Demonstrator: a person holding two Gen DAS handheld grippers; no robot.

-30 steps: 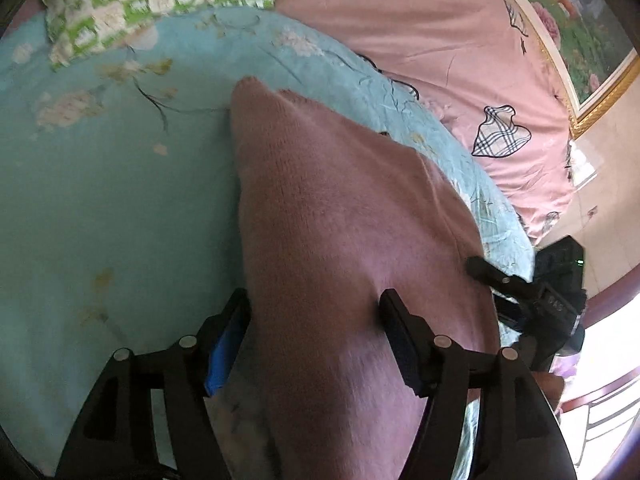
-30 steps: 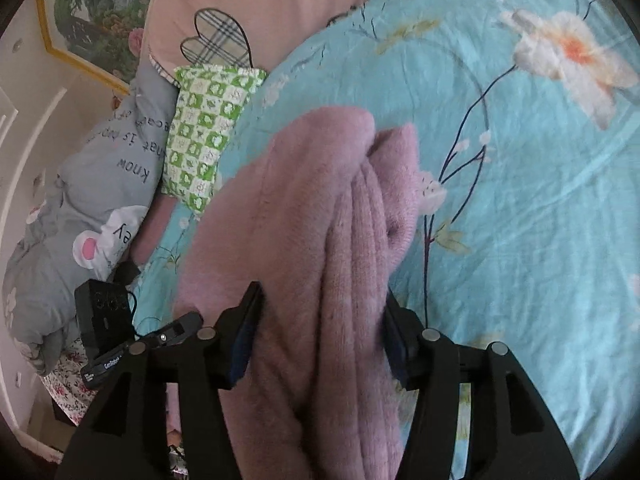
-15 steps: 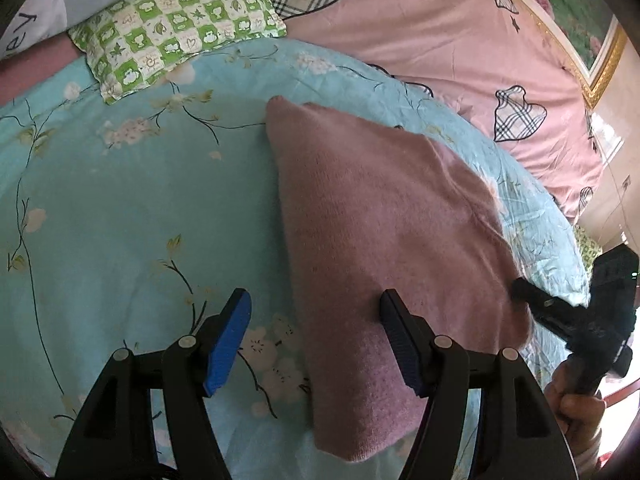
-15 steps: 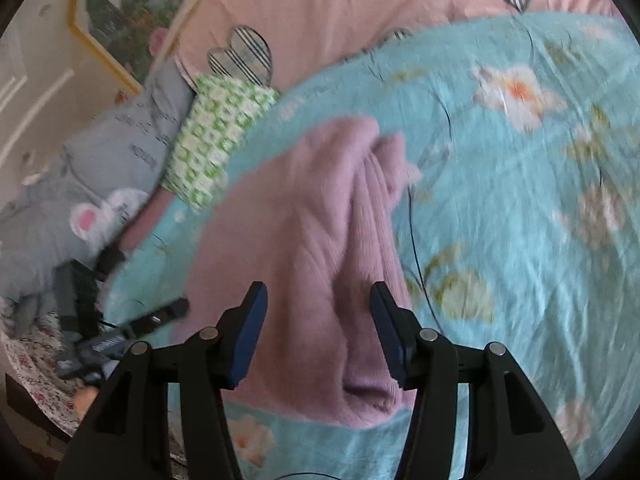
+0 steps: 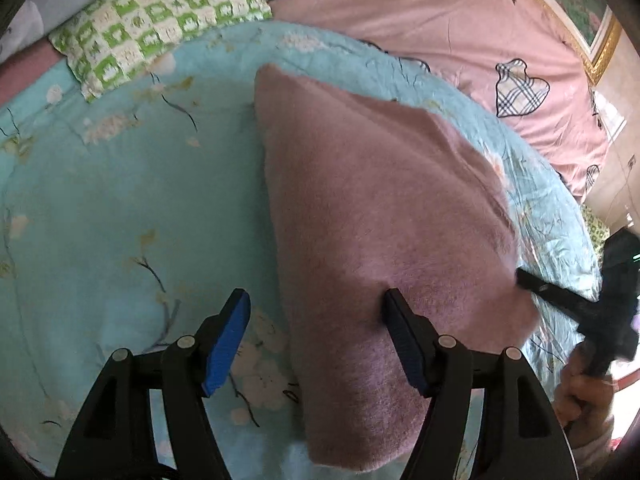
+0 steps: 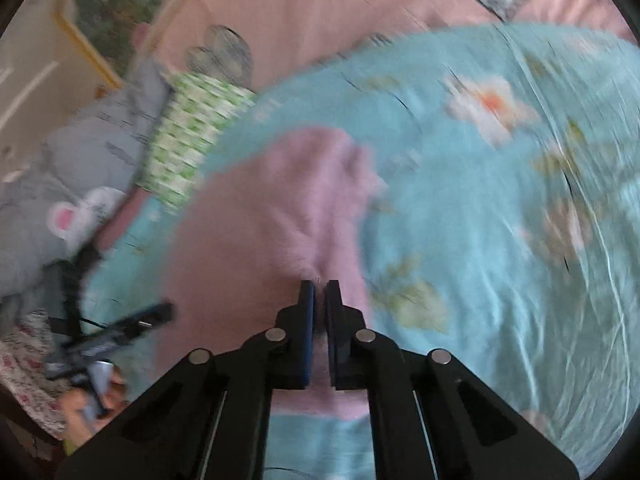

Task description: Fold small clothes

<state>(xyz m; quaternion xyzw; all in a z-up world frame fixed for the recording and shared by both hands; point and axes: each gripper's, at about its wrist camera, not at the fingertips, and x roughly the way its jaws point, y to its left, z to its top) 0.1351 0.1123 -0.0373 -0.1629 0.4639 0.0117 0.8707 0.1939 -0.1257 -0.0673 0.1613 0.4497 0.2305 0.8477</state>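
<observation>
Pink knit garment [image 5: 384,216]: soft, light, limp; take by edge; left hand-held gripper [image 5: 316,316] spread, right hand-held gripper [image 6: 319,292] pinching its fabric.

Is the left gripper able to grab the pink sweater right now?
Probably yes. The left gripper is open, with the pink sweater's edge lying between its fingers on the blue blanket, and nothing lies in the way. Closing should pinch it.

Home bedroom — floral quilt [image 5: 120,208]; pillows [image 5: 160,12]; framed picture [image 6: 100,12].
</observation>
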